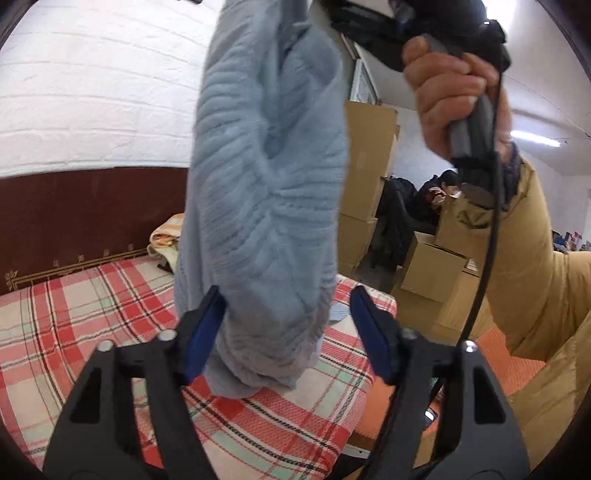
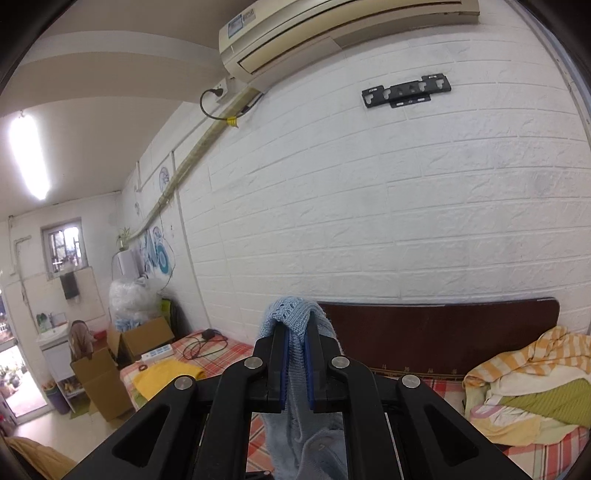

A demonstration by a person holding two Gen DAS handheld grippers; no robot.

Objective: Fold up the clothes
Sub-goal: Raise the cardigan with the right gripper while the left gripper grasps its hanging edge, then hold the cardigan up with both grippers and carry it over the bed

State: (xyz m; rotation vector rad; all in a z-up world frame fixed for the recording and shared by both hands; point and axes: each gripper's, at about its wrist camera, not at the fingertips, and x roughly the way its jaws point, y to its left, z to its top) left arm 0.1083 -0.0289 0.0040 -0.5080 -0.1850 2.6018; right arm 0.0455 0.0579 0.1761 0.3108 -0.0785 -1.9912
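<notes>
Right gripper (image 2: 295,363): jaws clenched on a fold of the blue knit sweater (image 1: 266,206), held aloft.
Left gripper (image 1: 291,332): jaws parted around its hanging lower end, above the plaid bed (image 1: 92,314).

I'm working in a lived-in bedroom that doubles as storage; a bed (image 1: 92,314) with a plaid sheet and dark wooden headboard (image 2: 443,332) stands against a white brick-pattern wall (image 2: 369,221); an air conditioner (image 2: 332,33) hangs above; cardboard boxes (image 1: 369,166) are stacked beyond the bed's far corner; a washbasin (image 2: 53,338) sits near the window (image 2: 62,243).
</notes>
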